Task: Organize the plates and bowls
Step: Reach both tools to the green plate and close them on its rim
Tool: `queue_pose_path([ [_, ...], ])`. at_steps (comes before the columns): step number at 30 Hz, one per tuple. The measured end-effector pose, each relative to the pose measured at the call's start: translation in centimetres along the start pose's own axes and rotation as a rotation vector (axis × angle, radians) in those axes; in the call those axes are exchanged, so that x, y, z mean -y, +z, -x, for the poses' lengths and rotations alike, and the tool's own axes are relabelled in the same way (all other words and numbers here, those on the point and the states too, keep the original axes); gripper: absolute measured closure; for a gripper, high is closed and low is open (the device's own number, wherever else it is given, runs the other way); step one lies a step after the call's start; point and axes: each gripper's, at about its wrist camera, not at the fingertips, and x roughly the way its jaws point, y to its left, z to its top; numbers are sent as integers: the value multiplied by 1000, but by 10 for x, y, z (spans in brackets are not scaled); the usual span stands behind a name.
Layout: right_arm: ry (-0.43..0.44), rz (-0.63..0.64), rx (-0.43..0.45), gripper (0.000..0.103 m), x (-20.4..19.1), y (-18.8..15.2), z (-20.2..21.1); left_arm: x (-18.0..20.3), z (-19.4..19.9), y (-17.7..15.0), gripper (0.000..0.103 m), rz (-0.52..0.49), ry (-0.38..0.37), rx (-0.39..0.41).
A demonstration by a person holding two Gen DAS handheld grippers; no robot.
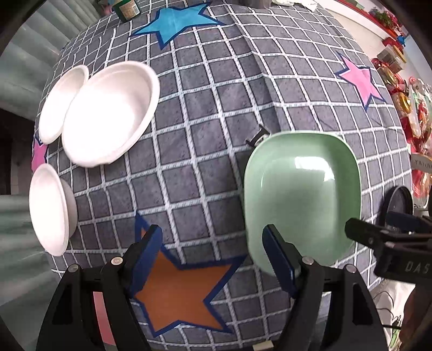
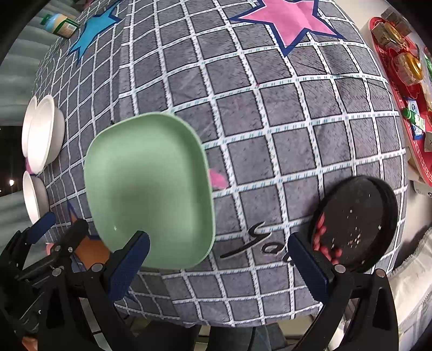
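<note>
A green square plate (image 1: 302, 197) lies on the checked tablecloth; it also shows in the right wrist view (image 2: 148, 189). My left gripper (image 1: 213, 243) is open, its right finger over the plate's near edge. My right gripper (image 2: 218, 248) is open and empty, its left finger over the plate's near rim. Three white bowls sit at the table's left edge: a large one (image 1: 110, 113), one behind it (image 1: 62, 102) and one nearer (image 1: 51, 210). A black plate (image 2: 356, 221) with red bits lies at the right.
A jar (image 1: 127, 9) lies at the far edge. A red tray (image 2: 405, 89) with packets stands off the table's right side. The right gripper's body (image 1: 391, 243) shows at the right of the left wrist view.
</note>
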Motion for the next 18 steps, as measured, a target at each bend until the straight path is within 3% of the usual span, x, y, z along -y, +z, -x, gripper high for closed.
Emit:
queue_pose_path([
  [7,-14,33,4,0,13,19,-5,27,-17,32,23,-25,40,-21],
  [16,-48,90,21,0,7,32,-16,24,-47,29,23,-41,43,-53],
  [18,-62,107,31,9,1,32,-18,32,-53,31,24,-29,29,-57],
])
